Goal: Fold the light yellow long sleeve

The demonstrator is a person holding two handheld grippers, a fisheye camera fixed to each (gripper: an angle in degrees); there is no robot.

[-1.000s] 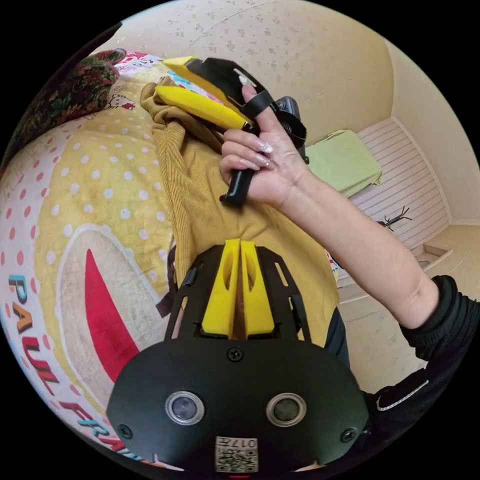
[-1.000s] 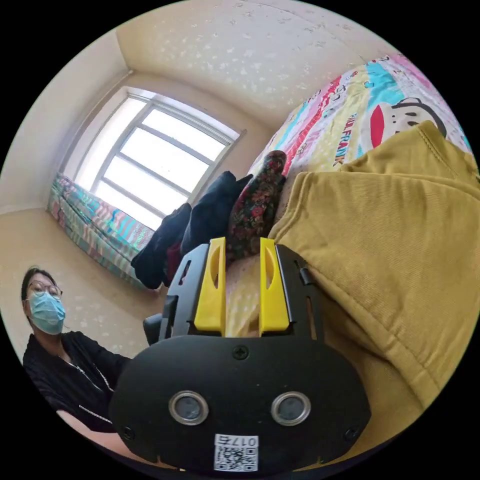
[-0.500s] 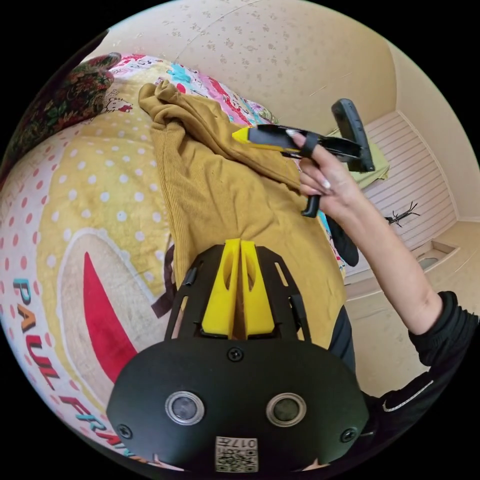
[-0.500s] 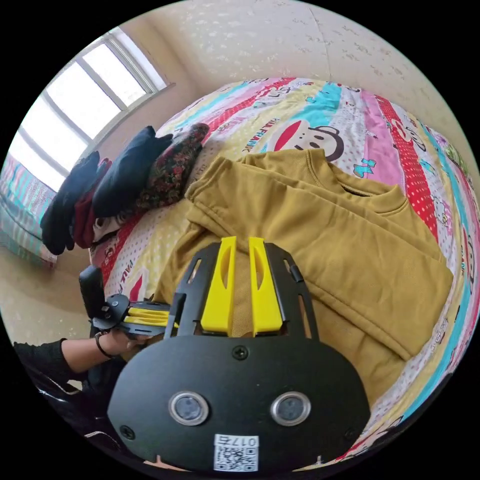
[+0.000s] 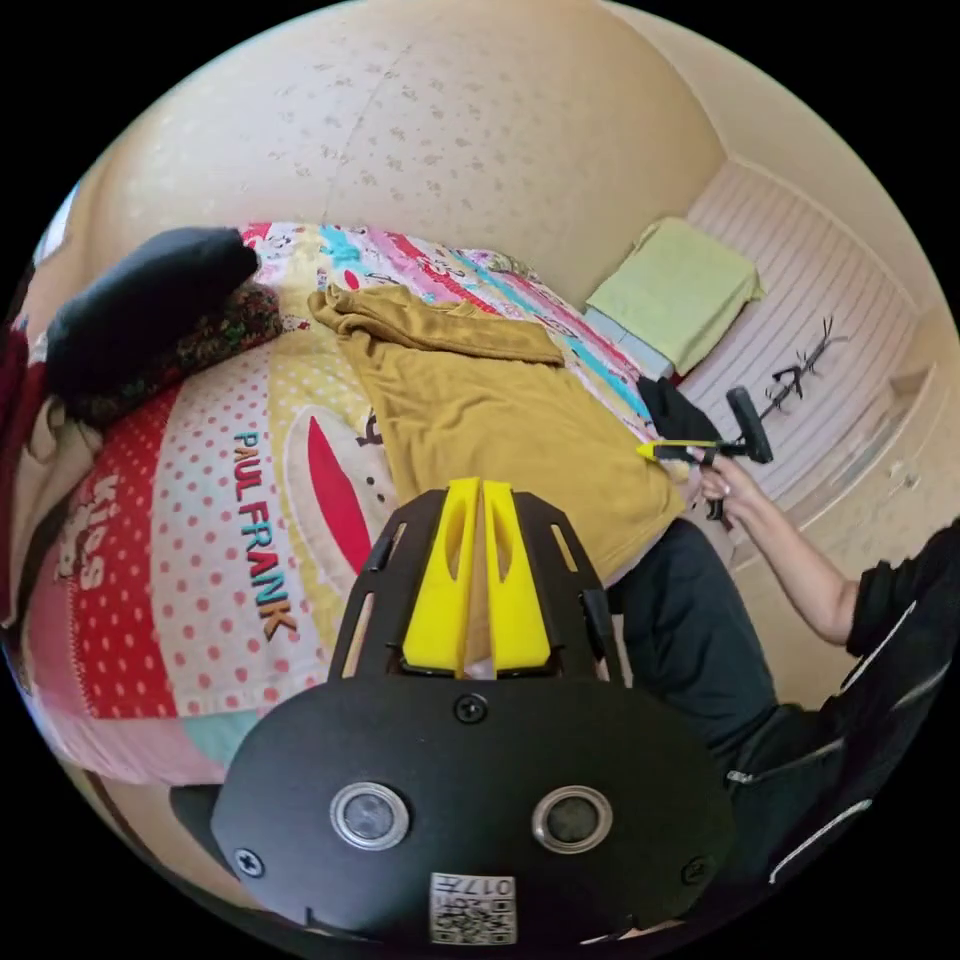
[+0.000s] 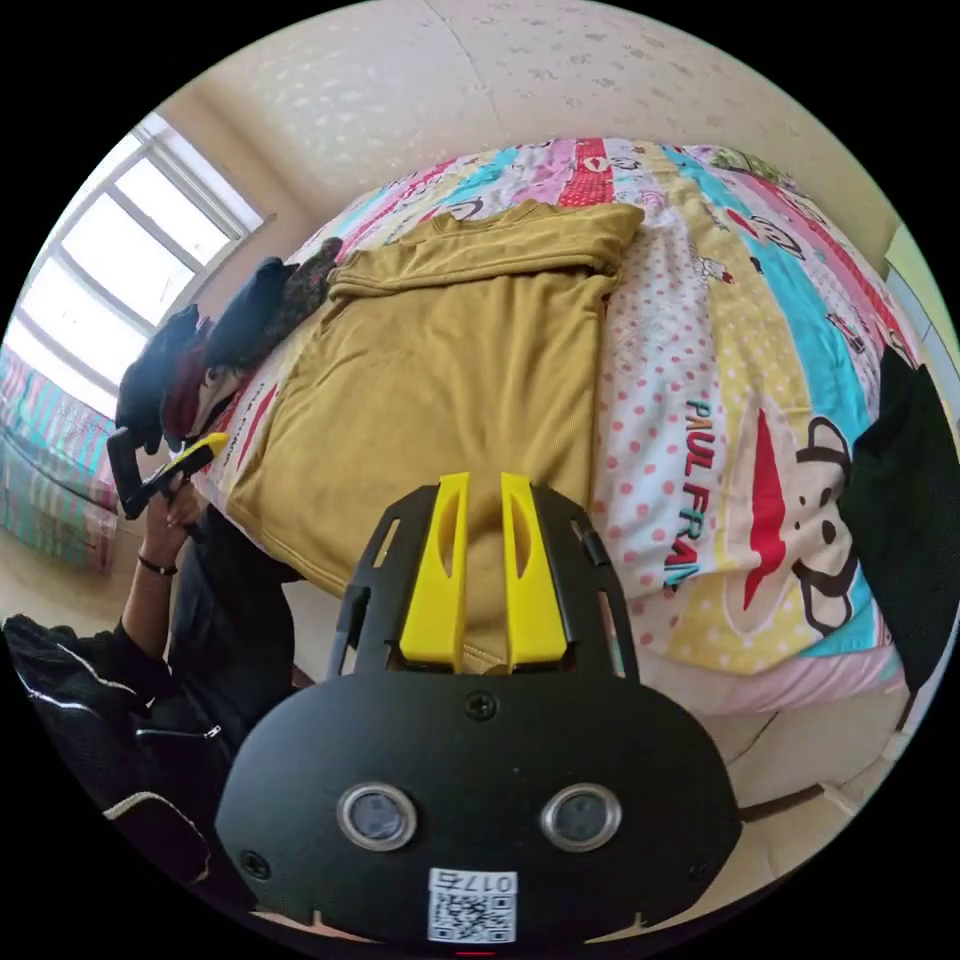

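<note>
The mustard-yellow long sleeve shirt [image 5: 480,420] [image 6: 430,400] lies flat on the bed, both sleeves folded across its upper part and its hem at the bed's near edge. My left gripper [image 5: 477,490] hovers back from the hem with jaws pressed together and nothing seen between them; it appears as well in the right gripper view [image 6: 165,470], held in a hand off the shirt's left corner. My right gripper [image 6: 482,485] hangs over the hem with a narrow gap between its jaws, the fabric behind them. The right gripper [image 5: 690,450] sits just off the shirt's other corner.
A cartoon-print bedspread [image 5: 200,520] [image 6: 720,400] covers the bed. A pile of dark and floral clothes [image 5: 150,290] [image 6: 200,350] lies beside the shirt. A dark garment [image 6: 900,500] sits on the other side. The person's legs [image 5: 690,640] are at the bed's edge.
Both grippers have drawn back from the shirt toward the bed's edge. The right gripper left the folded sleeve and its jaws narrowed. The shirt now lies flat.
</note>
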